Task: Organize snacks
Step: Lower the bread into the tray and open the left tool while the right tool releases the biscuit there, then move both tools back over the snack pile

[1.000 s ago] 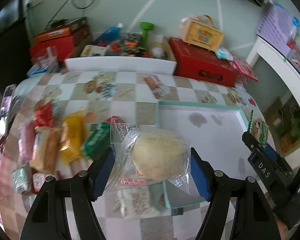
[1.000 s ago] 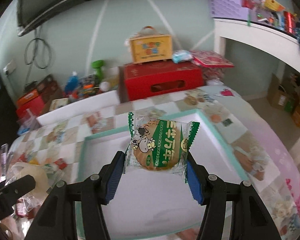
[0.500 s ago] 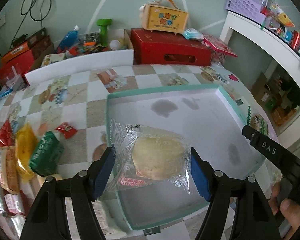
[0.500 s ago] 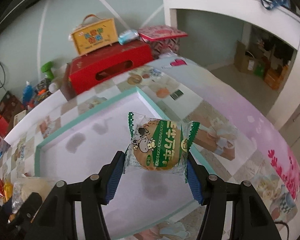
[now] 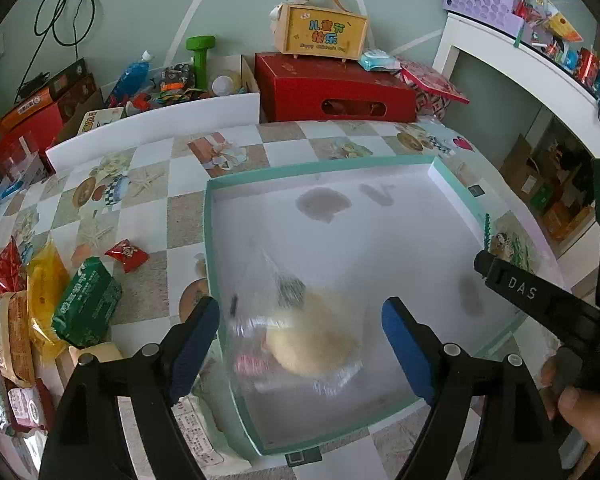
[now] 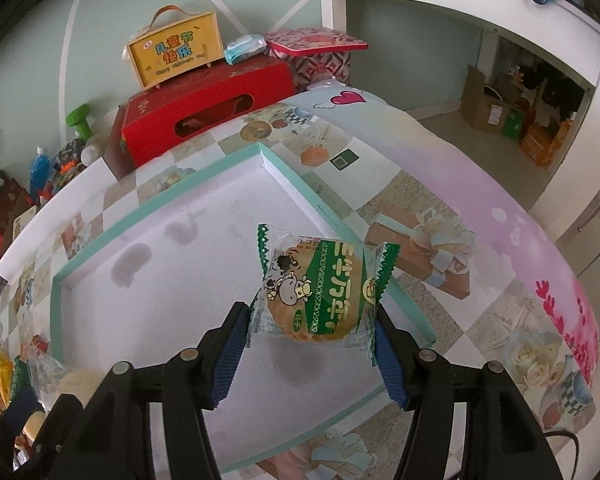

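Here the relation that matters is vertical: each snack sits over the shallow white tray with the teal rim, so what remains is a drop straight down, not a reach sideways. The left claw has just been opening; its blue pads stand clear on either side of the pale round bun in a clear plastic wrapper, which shows blurred between them above the tray's near left corner, seemingly let go and falling. The right claw is part-way closed on the round biscuit in a green-and-white wrapper printed with a cow, pads pressing its left and right edges, so the packet's width spans the gap. It hangs over the tray's near right part, close inside the right rim. I judge the right hand's release comes next, and a nudge leftward would keep the biscuit off the rim. Other packets lie on the checked surface to the tray's left, among them a green packet.
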Available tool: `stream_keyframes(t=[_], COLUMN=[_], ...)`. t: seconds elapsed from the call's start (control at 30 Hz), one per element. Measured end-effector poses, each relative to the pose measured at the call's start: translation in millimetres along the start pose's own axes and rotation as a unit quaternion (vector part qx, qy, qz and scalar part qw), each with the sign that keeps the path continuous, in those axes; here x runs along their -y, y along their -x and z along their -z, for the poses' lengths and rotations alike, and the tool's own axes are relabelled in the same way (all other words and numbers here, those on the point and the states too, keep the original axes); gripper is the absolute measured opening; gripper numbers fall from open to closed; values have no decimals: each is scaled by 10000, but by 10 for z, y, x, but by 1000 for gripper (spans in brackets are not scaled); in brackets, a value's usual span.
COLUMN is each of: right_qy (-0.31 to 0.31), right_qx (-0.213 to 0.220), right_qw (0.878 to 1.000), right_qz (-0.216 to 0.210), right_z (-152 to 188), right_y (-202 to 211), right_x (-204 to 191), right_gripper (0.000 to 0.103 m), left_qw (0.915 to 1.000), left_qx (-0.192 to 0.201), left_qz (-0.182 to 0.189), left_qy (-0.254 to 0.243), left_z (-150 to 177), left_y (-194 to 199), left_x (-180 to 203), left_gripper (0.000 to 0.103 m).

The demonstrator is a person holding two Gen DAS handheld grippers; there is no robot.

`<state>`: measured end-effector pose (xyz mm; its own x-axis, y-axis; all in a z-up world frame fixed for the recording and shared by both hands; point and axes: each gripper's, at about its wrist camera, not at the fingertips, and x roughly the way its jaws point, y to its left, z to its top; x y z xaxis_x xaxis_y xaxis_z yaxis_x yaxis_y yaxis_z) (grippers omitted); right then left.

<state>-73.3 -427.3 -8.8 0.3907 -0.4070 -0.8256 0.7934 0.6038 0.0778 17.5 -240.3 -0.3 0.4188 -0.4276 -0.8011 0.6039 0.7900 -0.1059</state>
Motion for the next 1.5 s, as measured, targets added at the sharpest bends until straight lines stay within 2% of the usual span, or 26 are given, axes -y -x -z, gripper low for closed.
stream_keyframes(t=[0.1, 0.13, 0.17, 0.3, 0.37, 0.5, 0.6, 0.73, 0.83, 1.07, 1.37, 1.5], right_qy=[3, 29, 51, 121, 162, 140, 48, -36, 75, 156, 571, 956], right_qx=[40, 70, 101, 142, 121, 182, 348, 522, 719, 767, 687, 717], right_qw=[10000, 10000, 9999, 9998, 9998, 9997, 9990, 9969, 9960, 9955, 9931, 9882], right_qz=[-16, 28, 47, -1, 18, -57, -273, -593, -530, -534, -765, -957], right_z=[-5, -6, -4, -1, 8, 10, -6, -17, -12, -1, 96, 179], right_y=[8, 18, 31, 48, 35, 53, 116, 170, 208, 259, 366, 462], right_x=[-15, -26, -35, -81, -95, -99, -90, -100, -147, -184, -438, -685], right_gripper=[80, 90, 95, 103, 103, 103, 103, 103, 103, 103, 103, 103], left_qw=[10000, 9998, 9997, 9989, 9982, 9965, 9931, 9894, 9874, 9849, 9815, 9771], left_qx=[34, 102, 140, 302, 375, 438, 618, 809, 863, 628, 58, 68], left_qz=[-54, -85, -94, -163, -231, -325, -384, -593, -769, -747, -1233, -1334], left_qy=[62, 123, 159, 332, 402, 632, 916, 1052, 1083, 1431, 1463, 1656], left_z=[-3, -4, -12, -27, -30, -26, -7, 6, 17, 84, 179, 241], left_y=[39, 68, 86, 166, 191, 216, 265, 319, 341, 379, 474, 617], left_x=[-50, -82, -103, -202, -243, -358, -482, -591, -662, -904, -1270, -1513], left_gripper=[96, 97, 97, 98, 103, 103, 103, 103, 103, 103, 103, 103])
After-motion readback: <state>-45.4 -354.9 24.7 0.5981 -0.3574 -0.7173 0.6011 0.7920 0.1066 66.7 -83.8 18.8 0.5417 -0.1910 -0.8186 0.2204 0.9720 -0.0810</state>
